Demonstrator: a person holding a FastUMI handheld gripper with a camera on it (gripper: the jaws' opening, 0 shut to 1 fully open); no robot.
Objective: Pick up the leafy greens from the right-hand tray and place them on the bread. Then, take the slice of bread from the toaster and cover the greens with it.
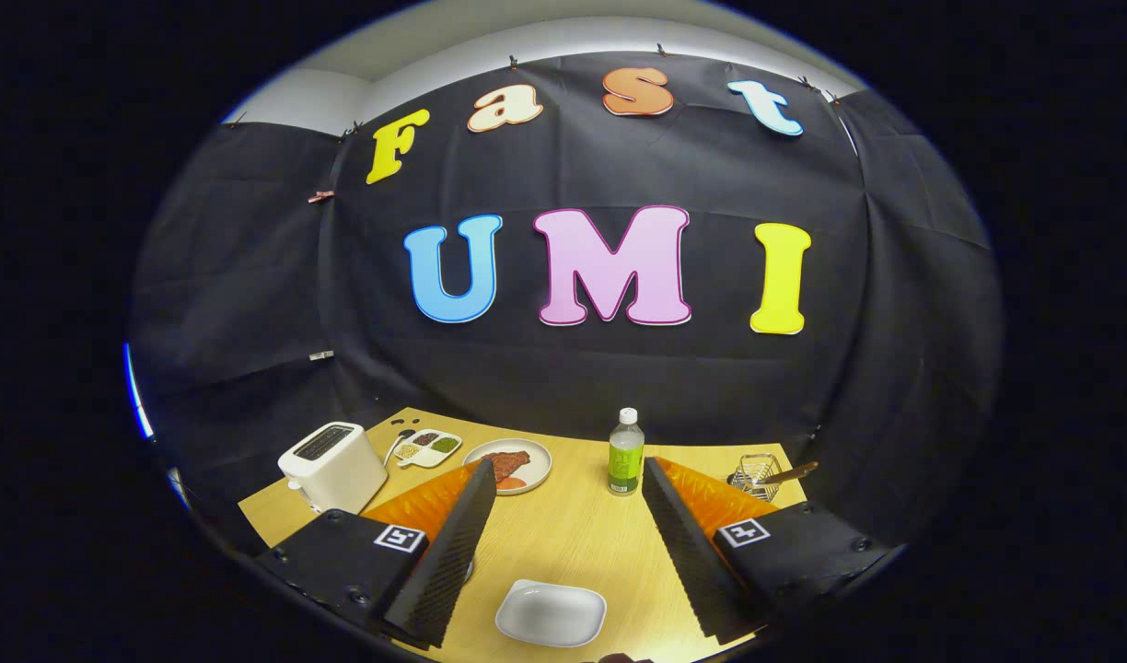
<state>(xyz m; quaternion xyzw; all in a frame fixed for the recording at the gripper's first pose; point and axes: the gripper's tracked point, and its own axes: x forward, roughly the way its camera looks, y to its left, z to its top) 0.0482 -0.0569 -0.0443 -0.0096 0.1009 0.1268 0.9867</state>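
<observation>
My gripper [568, 468] hangs above the wooden table [573, 534], open, with nothing between its fingers. Beyond the left fingertip lies a round plate [538, 472] carrying a brown slice of bread [508, 460] and an orange-red piece beside it. Left of the plate is a small divided tray [425, 447], one compartment of which holds something green [446, 444]. A white toaster [333, 465] stands at the table's left side beyond the left finger; its dark slots face up and I cannot tell what is in them.
A green bottle with a white cap [625, 456] stands upright just ahead of the right fingertip. A wire rack with a knife [761, 474] sits at the far right. A white rectangular dish [551, 612] lies on the table between the fingers, close to me.
</observation>
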